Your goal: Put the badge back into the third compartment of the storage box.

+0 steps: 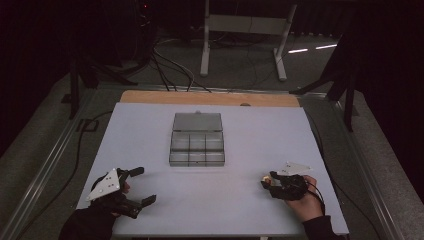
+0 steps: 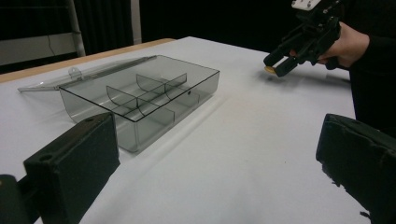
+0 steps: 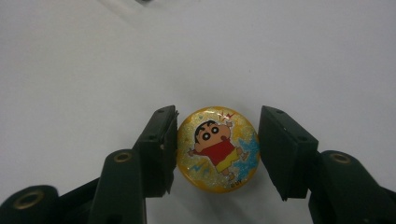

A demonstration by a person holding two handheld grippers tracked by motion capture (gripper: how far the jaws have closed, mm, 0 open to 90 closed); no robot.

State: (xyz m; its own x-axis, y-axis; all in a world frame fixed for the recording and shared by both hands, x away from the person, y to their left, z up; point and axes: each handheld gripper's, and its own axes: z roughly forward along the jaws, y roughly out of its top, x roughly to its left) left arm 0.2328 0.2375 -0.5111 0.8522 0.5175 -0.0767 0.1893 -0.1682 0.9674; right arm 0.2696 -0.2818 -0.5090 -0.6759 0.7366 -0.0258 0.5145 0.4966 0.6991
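Observation:
A round yellow badge (image 3: 217, 148) with a cartoon boy in a red shirt sits between the jaws of my right gripper (image 3: 218, 150), which press against both of its sides, just over the white table. In the high view that gripper (image 1: 267, 181) is at the front right, held by a hand (image 1: 307, 202). A clear smoky plastic box (image 1: 197, 147) with several compartments stands mid-table, its lid (image 1: 197, 121) folded back flat. My left gripper (image 1: 145, 185) rests at the front left, jaws wide apart and holding nothing. The left gripper view faces the box (image 2: 140, 93) and the right gripper (image 2: 275, 65).
The white table top (image 1: 250, 140) has a wooden strip (image 1: 210, 98) along its far edge. Beyond it stand a white frame (image 1: 245, 30) and floor cables (image 1: 172, 67). Metal rails (image 1: 45, 165) run along both sides of the table.

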